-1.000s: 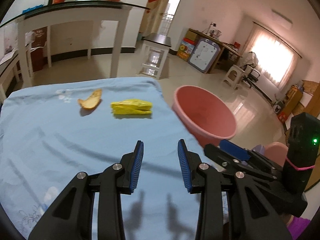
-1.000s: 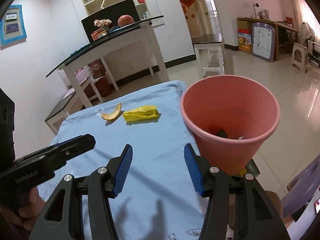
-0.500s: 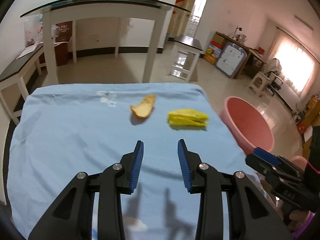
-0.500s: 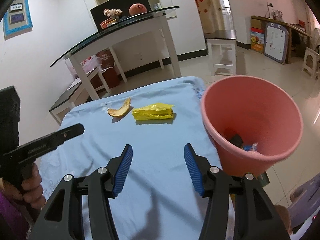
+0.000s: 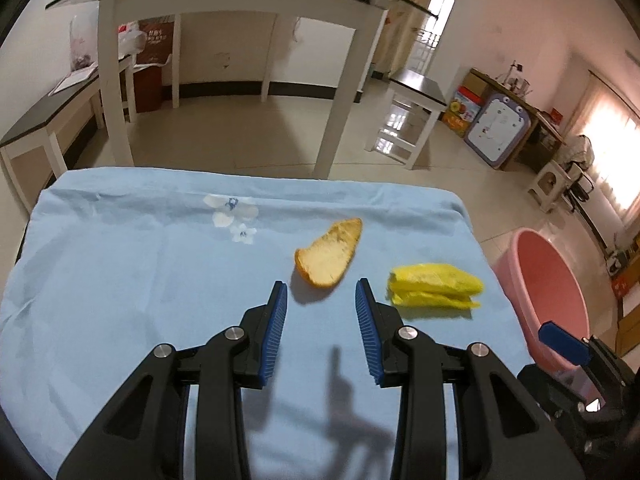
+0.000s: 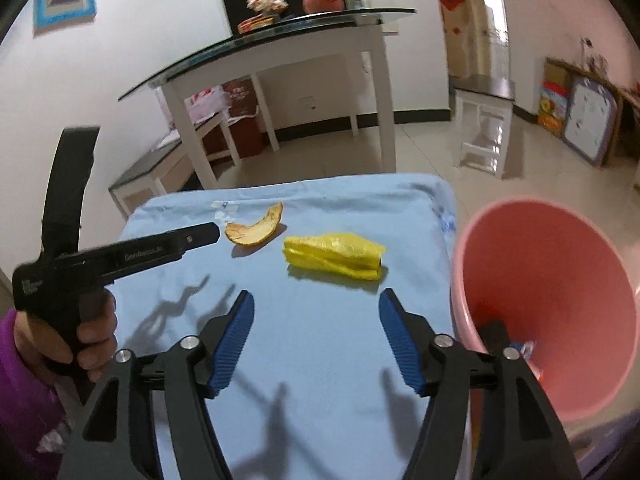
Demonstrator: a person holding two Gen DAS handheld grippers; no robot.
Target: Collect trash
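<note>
An orange peel [image 5: 330, 254] and a folded yellow wrapper [image 5: 436, 289] lie on the blue cloth [image 5: 120, 280]. My left gripper [image 5: 321, 294] is open and empty, its tips just short of the peel. In the right wrist view the peel [image 6: 256, 229] and the wrapper [image 6: 334, 255] lie ahead of my right gripper [image 6: 316, 304], which is open and empty. The pink bin [image 6: 548, 280] stands off the table's right edge with some trash at its bottom. The bin also shows in the left wrist view [image 5: 544, 292].
A glass-topped white table [image 5: 224, 0] stands beyond the cloth's far edge. A small white stool [image 5: 412, 120] stands on the floor further right. The left gripper's body [image 6: 120, 256] reaches in from the left in the right wrist view.
My left gripper has swung left and forward, from near the bin to just before the peel. My right gripper has moved forward towards the wrapper. Both stayed open.
</note>
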